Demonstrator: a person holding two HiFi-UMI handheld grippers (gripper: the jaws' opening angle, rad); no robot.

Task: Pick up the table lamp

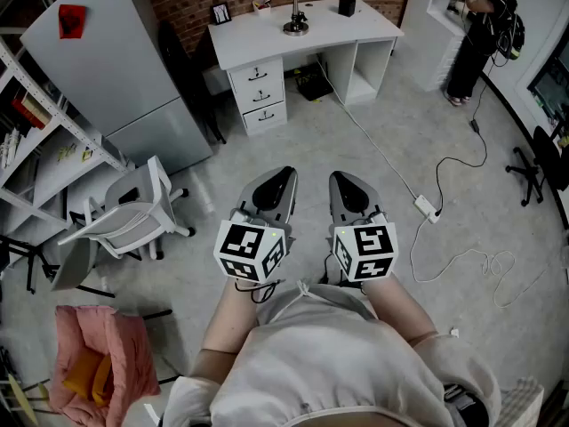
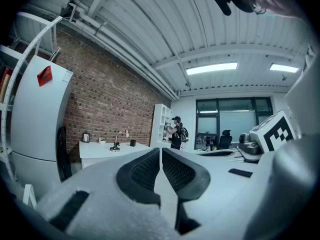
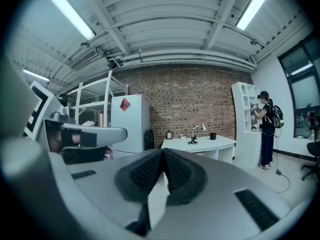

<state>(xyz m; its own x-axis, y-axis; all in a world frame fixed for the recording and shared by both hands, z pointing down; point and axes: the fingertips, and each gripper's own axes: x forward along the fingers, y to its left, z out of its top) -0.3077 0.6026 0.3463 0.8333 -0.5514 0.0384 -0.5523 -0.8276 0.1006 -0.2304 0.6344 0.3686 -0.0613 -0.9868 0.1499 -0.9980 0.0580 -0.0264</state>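
Note:
The table lamp (image 1: 299,13), a thin silver gooseneck on a round base, stands on the white desk (image 1: 267,38) far across the room. It shows small in the left gripper view (image 2: 116,143) and in the right gripper view (image 3: 193,136). My left gripper (image 1: 286,173) and right gripper (image 1: 338,177) are held side by side at waist height, far short of the desk. Both are shut with nothing between the jaws, as the left gripper (image 2: 160,151) and the right gripper (image 3: 163,153) show in their own views.
A grey cabinet (image 1: 116,60) stands left of the desk, with metal shelves (image 1: 40,140) and a white chair (image 1: 133,212) nearer me. A power strip with cable (image 1: 425,206) lies on the floor at right. A person (image 1: 480,34) stands at white shelves far right.

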